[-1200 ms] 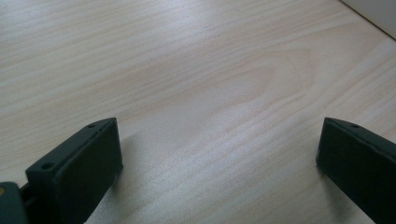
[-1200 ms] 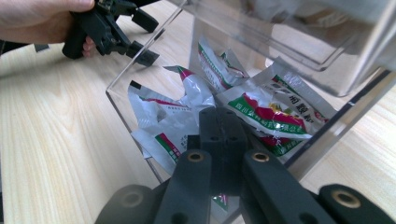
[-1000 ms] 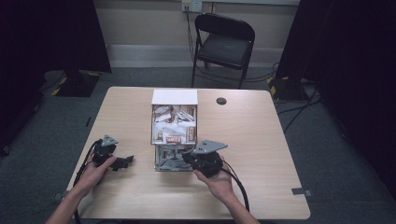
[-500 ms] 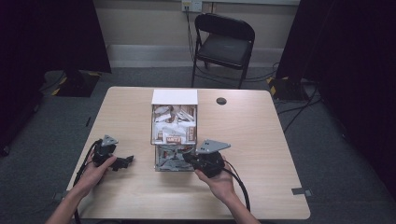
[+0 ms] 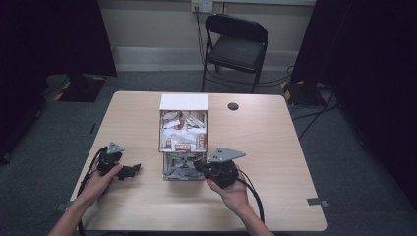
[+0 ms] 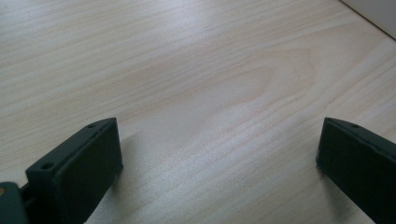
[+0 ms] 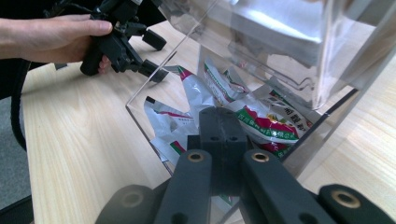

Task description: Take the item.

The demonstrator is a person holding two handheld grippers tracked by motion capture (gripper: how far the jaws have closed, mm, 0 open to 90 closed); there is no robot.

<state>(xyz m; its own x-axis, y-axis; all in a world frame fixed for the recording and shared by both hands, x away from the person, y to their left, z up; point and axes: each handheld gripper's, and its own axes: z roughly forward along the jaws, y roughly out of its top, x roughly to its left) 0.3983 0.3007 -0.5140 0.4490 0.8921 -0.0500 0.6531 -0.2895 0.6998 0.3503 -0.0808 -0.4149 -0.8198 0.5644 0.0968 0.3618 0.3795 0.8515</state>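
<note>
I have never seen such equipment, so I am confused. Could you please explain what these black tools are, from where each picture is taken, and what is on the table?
A person sits at a wooden table with a hand-held gripper in each hand. One camera looks down from above; one more rides on each gripper.

The left gripper rests on bare wood, its jaws wide apart, as the left gripper view shows.

In the middle stands a clear plastic box with two levels, full of small packets.

The right gripper reaches into the lower level, jaws together. It may be pinching a packet; I cannot tell.

Behind the table stands a folding chair.
</note>
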